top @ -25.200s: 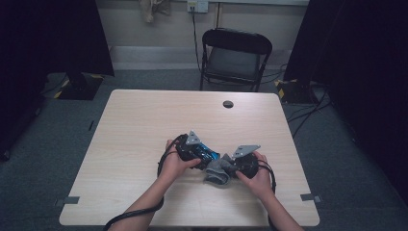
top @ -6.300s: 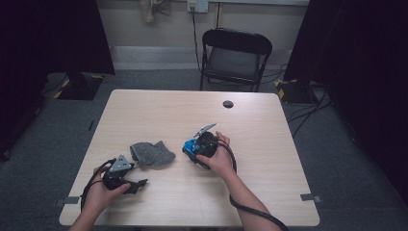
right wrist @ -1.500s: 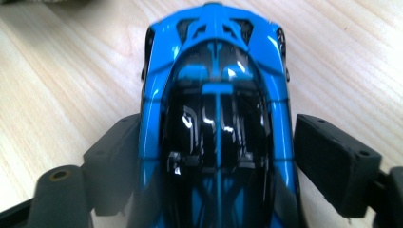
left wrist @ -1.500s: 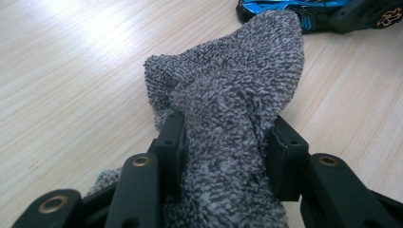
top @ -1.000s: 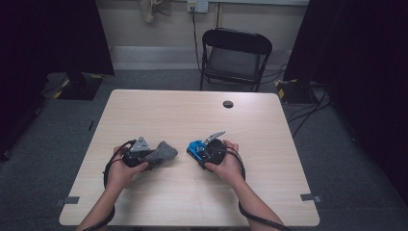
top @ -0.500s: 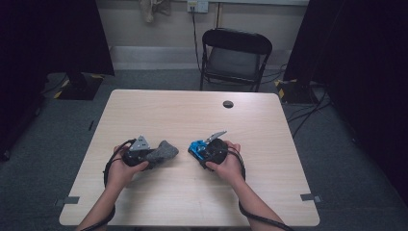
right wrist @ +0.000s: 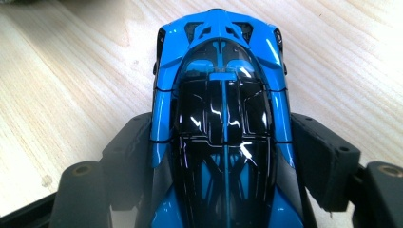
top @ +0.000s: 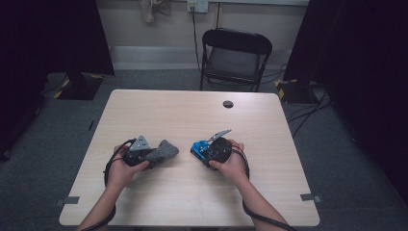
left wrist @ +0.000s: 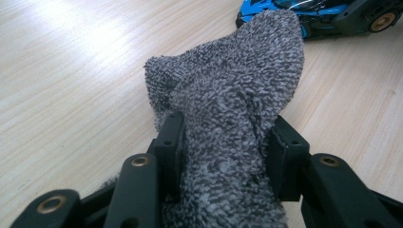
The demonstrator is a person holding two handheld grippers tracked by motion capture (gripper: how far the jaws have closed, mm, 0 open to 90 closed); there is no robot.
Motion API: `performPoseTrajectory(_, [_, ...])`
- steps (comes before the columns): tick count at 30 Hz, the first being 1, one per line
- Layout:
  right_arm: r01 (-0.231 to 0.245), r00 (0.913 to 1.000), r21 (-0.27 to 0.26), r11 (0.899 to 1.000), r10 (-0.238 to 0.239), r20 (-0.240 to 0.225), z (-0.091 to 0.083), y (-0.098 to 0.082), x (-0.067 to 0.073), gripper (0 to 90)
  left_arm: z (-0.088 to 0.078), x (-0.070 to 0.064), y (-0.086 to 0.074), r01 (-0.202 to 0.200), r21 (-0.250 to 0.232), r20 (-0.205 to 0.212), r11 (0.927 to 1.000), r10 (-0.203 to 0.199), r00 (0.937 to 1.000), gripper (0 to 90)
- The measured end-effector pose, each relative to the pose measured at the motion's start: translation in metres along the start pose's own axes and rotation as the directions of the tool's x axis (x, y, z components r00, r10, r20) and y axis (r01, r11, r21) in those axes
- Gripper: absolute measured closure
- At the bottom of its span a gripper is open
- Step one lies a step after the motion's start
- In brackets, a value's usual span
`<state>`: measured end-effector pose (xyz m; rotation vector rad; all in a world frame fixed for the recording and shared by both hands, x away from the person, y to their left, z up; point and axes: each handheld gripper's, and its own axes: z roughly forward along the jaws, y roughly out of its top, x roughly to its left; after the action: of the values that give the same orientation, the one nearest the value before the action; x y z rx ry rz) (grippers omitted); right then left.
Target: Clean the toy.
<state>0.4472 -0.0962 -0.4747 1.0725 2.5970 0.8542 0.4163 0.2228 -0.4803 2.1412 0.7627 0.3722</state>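
Both grippers grip loads: left gripper clamps the grey cloth, its free end pointing across the table toward the blue toy car, clamped lengthwise in the right gripper.

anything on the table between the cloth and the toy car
Nothing visible: bare table lies between the grey cloth, held in the left gripper, and the blue toy car, held in the right gripper. They sit close but apart.
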Motion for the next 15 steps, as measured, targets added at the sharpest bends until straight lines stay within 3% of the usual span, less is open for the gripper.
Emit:
performPoseTrajectory(4, [0.009,1.0,0.013,1.0,-0.009,0.001,0.0018,-0.0034,-0.0001,27.6,0.0005,-0.0012,0.0005,-0.002,0.001,0.004,1.0,0.002,1.0,55.7])
performPoseTrajectory(15, [0.02,0.9998,-0.031,0.999,-0.02,-0.004,0.0041,-0.0045,-0.0006,24.9,0.0018,-0.0015,0.001,-0.005,0.003,0.003,1.0,0.005,1.0,54.7])
